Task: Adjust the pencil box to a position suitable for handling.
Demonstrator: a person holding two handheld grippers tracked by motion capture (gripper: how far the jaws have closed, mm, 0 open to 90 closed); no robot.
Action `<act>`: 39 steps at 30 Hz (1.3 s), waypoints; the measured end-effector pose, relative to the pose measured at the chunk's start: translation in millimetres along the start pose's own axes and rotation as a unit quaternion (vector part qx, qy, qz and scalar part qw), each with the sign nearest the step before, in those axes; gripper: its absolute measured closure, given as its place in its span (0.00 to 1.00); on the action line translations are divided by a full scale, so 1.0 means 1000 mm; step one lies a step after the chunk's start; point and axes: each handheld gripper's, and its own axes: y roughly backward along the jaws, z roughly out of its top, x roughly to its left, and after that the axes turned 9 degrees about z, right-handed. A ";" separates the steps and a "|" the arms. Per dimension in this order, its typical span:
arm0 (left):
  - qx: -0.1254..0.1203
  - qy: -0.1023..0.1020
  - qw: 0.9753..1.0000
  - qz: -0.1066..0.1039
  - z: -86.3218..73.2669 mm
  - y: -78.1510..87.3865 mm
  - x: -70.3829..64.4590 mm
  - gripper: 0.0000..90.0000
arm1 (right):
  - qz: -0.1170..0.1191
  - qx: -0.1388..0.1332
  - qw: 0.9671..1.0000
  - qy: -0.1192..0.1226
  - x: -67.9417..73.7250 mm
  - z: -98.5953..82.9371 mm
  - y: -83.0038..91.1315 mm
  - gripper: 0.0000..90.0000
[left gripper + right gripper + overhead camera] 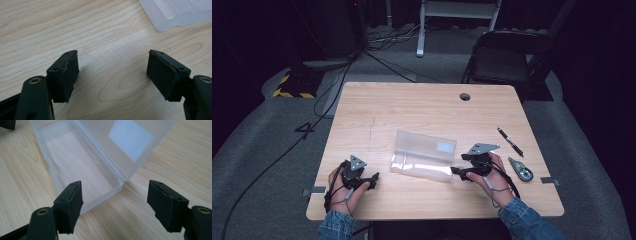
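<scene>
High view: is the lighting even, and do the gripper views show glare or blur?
High view: wooden table lit, surroundings dark, glare on the clear plastic box. Right gripper view: box sharp, fingers slightly soft. Left gripper view: soft shadows under the fingers.

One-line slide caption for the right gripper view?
Open right gripper faces the near end of an empty clear plastic box, lid raised, on the wooden table.

Bright overhead light on table (412, 107); dark surroundings; soft, slightly blurry.
</scene>
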 end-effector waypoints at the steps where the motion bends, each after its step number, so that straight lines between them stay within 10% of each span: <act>1: 0.000 0.000 1.000 0.000 0.000 0.000 0.000 0.29 | 0.001 0.002 1.000 0.001 0.001 0.002 -0.003 0.32; 18: -0.012 0.006 1.000 0.002 -0.003 -0.002 0.005 0.26 | -0.004 0.072 0.997 0.021 0.008 0.004 -0.029 0.34; 39: -0.012 0.007 1.000 0.000 0.002 -0.006 0.002 0.25 | 0.006 0.090 0.995 0.035 0.013 -0.037 0.017 0.33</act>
